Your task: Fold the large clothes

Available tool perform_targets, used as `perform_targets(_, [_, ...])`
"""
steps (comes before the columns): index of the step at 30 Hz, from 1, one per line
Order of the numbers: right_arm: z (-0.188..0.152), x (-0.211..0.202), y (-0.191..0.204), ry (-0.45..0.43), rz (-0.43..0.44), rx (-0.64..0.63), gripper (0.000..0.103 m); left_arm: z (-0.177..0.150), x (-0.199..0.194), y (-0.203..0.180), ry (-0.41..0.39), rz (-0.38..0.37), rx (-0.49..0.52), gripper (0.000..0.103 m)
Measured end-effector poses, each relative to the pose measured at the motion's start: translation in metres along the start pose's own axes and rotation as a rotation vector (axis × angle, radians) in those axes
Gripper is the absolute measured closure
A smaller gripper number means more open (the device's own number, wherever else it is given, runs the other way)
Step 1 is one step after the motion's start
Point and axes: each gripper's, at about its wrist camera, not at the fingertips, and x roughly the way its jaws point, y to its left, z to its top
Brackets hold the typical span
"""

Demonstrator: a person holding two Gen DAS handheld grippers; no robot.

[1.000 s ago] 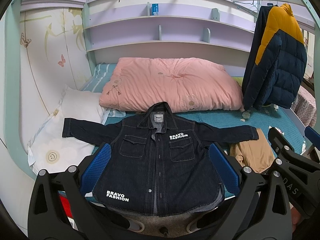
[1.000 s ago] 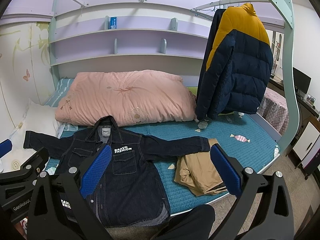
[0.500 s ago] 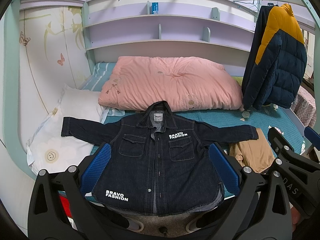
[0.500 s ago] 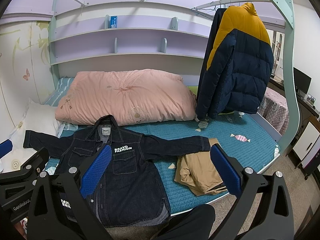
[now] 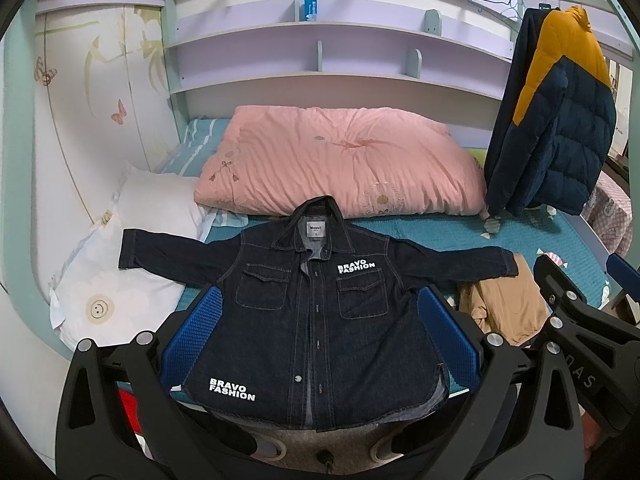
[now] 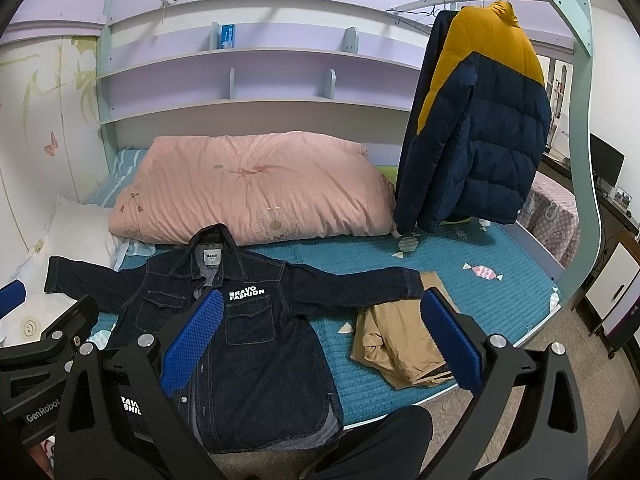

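just "bravo fashion" denim jacket

Your left wrist cam sits at the foot edge of the bed, looking forward and slightly down through the spread left tongs, squared on the denim jacket. Your right wrist cam is just beside it to the right, same heading and a similar standoff, looking through the right tongs toward the tan garment. Neither is close to the fabric. Both views share the jacket, pink duvet, shelves, hanging puffer coat. Each cam catches the other tongs at its frame edge.
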Motion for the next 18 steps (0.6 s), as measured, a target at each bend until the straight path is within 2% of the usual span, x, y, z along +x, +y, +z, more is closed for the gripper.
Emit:
perform_targets(10, [0.004,0.017,0.018,0.023,-0.02,-0.047,0.007,0.008,0.023,0.021,0.052,-0.013,-0.019,0.005])
perform_targets(18, [0.007,0.044,0.055,0.05,-0.007,-0.094,0.007,0.01,0.057,0.059,0.125,-0.008,-0.07,0.005])
